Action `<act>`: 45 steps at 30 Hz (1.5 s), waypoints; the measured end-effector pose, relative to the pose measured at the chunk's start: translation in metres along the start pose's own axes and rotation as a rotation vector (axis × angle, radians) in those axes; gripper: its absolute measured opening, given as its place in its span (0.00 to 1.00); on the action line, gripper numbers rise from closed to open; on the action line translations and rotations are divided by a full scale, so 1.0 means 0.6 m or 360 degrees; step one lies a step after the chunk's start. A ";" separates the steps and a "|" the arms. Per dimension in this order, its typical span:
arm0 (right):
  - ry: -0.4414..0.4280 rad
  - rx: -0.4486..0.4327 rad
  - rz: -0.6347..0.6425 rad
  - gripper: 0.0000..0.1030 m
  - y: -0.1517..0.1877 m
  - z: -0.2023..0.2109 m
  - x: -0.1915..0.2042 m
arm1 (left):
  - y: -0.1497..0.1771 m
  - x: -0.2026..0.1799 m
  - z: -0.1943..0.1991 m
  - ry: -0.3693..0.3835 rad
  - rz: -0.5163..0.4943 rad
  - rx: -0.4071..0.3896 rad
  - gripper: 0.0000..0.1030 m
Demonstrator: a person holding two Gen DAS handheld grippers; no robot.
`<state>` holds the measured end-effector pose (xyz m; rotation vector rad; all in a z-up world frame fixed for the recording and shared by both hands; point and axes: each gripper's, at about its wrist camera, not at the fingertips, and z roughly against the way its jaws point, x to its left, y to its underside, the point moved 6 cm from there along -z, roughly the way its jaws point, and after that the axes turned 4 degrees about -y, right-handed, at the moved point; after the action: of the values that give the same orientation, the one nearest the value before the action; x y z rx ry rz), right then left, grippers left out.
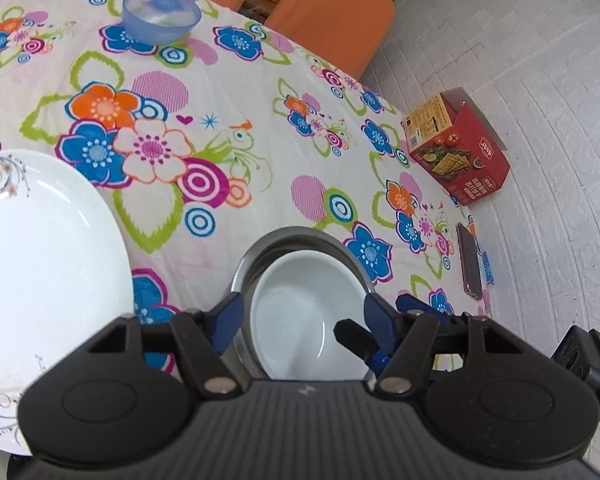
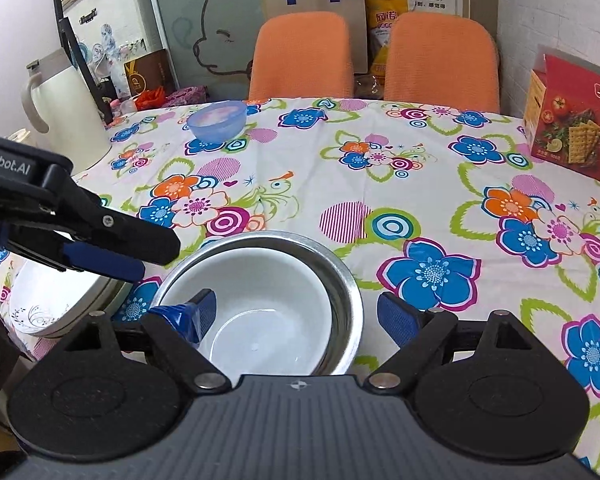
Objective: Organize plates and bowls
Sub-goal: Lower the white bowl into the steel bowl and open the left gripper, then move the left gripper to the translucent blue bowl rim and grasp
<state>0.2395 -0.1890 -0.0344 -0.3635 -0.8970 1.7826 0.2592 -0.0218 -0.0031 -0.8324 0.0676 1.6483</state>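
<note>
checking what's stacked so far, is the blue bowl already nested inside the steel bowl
No, the blue bowl stands alone at the table's far side, while the steel bowl holds only a white bowl.

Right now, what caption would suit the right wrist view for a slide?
Open right gripper poised over white bowl nested in steel bowl.
</note>
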 end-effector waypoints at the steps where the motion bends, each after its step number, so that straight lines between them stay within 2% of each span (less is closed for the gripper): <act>1: -0.0003 -0.0003 -0.0005 0.73 -0.002 0.001 -0.002 | -0.006 0.003 0.004 -0.0021 -0.0009 -0.0023 0.65; 4: -0.0016 -0.0014 -0.0002 0.73 -0.011 0.003 0.000 | -0.025 0.015 0.014 -0.0135 -0.0060 -0.0100 0.65; 10: -0.0031 -0.0037 0.0036 0.73 -0.054 -0.002 0.007 | -0.064 0.058 0.027 -0.0344 -0.0140 -0.0173 0.65; 17: -0.0047 -0.0008 0.0131 0.73 -0.128 -0.052 0.033 | -0.120 0.113 0.037 -0.0432 -0.0136 -0.0225 0.65; 25: -0.0158 0.0073 0.0160 0.73 -0.230 -0.169 0.074 | -0.215 0.187 0.023 -0.0540 -0.0098 -0.0257 0.65; 30: -0.0256 0.0096 0.0113 0.73 -0.305 -0.254 0.100 | -0.310 0.244 0.008 -0.0536 -0.0012 -0.0266 0.65; 36: -0.0176 0.0093 0.0137 0.73 -0.359 -0.355 0.112 | -0.414 0.287 -0.026 -0.0410 0.0159 -0.0320 0.65; 40: -0.0102 0.0180 0.0198 0.73 -0.358 -0.423 0.106 | -0.443 0.290 -0.084 -0.0413 0.0171 -0.0272 0.65; 45: -0.0057 0.0237 0.0240 0.73 -0.350 -0.474 0.101 | -0.462 0.292 -0.151 -0.0482 0.0159 -0.0212 0.65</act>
<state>0.5346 0.0132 -0.0635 -0.3107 -0.7723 1.9875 0.5434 0.1576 -0.0573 -0.6782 -0.2173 1.8721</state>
